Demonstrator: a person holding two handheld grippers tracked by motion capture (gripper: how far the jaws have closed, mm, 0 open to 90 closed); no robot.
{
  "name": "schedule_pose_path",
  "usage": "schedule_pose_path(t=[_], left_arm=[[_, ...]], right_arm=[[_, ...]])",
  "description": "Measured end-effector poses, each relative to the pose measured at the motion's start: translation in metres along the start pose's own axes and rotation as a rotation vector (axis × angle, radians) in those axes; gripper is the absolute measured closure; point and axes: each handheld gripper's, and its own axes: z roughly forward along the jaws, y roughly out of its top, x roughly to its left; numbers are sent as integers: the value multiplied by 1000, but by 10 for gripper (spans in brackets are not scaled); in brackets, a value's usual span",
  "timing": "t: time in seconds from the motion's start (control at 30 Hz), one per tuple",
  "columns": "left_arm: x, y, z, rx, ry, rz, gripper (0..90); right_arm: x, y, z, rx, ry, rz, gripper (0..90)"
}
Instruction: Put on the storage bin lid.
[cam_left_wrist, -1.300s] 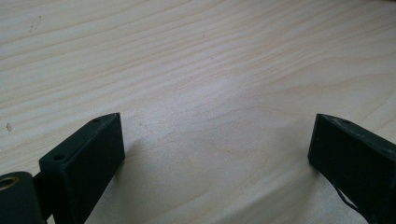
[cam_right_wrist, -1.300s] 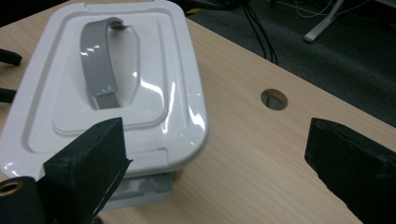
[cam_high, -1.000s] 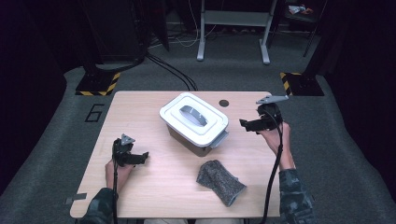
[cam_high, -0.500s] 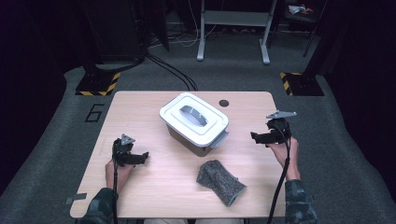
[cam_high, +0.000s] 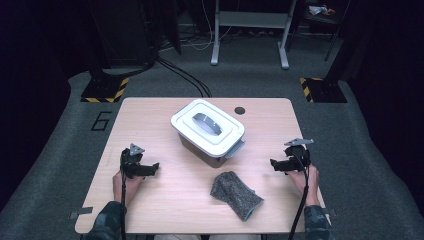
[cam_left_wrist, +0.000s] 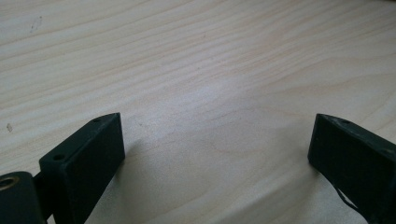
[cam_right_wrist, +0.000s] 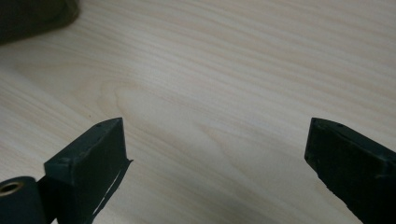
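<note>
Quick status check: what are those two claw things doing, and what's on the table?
Left gripper and right gripper open, empty. Lidded box mid-table, grey cloth in front. Nothing blocking.

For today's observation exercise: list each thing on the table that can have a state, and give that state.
Box: lid on, shut.
Cloth: crumpled, lying loose on the table.
Left gripper: open, holding nothing.
Right gripper: open, holding nothing.

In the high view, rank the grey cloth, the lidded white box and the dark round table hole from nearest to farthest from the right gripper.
From the right gripper:
1. Grey cloth, front centre.
2. Lidded white box, table middle.
3. Dark round table hole, near the far edge.
</note>
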Motion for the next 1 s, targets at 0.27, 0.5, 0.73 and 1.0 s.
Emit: schedule_pose_path(t=[0.27, 0.5, 0.73, 1.0], left_arm=[[0, 0, 0, 7, 0, 4, 33], [0, 0, 0, 1, 0, 3, 33], [0, 0, -1, 8, 0, 5, 33], [0, 0, 0, 3, -1, 1, 33]], right_arm=[[9, -25, 5, 12, -23, 16, 49], [16, -43, 1, 10, -46, 8, 48], [18, -61, -6, -15, -51, 14, 40], [12, -71, -7, -58, -21, 66, 30]])
